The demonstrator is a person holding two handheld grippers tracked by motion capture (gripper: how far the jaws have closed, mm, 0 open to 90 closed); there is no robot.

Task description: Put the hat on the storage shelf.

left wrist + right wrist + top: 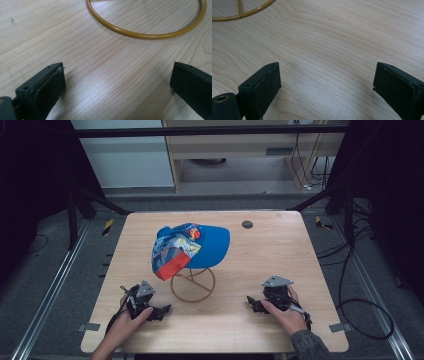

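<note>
Plainly, we have both tools resting low on the tabletop (280, 245), each with its jaws spread wide and nothing between them. Our left tool (161, 311) sits at about seven o'clock from the middle of the tabletop, our right tool (253, 303) at about four o'clock. Between them, nearer the centre, a blue cap (192, 247) with a printed front panel perches on a thin gold wire stand (193, 284), its ring base flat on the wood.

We judge the stand to be the weak point: it looks light and narrow, and the cap overhangs it at a tilt toward eight o'clock. If either of us tugs the cap sideways instead of lifting it, the stand may tip or skid. In the left gripper view the ring (147, 35) lies near the jaws, so a careless sweep could knock it. Soft fabric may also slip from a shallow pinch.
</note>
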